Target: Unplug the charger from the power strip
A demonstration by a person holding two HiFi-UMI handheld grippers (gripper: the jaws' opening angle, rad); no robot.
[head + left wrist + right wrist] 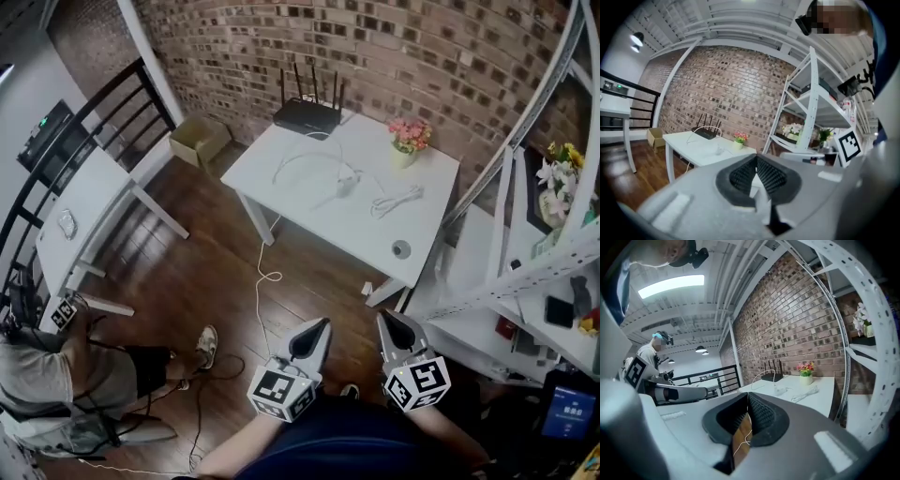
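Nearest the lens: grey left hand-held gripper point(317, 336) and grey right hand-held gripper point(392, 330), each with its marker cube point(281, 394), side by side and aimed roughly level toward the table. Both with jaws pressed fully together, ribbed black pads point(742, 176) meeting in each gripper view, nothing caught between them. Below the right pair, only brown wooden floor point(187, 272) and a thin white cord point(743, 442) visible through the gap.

Well ahead, on the white rectangular tabletop point(309, 211): small white power strip point(347, 184) near the middle. Presumably the white charger is the lump plugged into it, too small at this range to separate one from the other. From it, looped white cable point(314, 155) arcing toward the back edge, and a loose coiled white cable point(396, 199) just beside on the right. Further out, black router point(307, 114) with upright antennas at the back edge, pink flowers point(410, 141) in a pale pot at the back right corner, and a small round grey disc point(401, 248) near the front edge.

Judged step: the approach, with the plug seemingly in place and untouched. Next move likely calls for closing the distance to the tabletop and opening both pairs of jaws. Then pinning the strip with one, pinching the charger body with the other, and pulling straight out of the socket.
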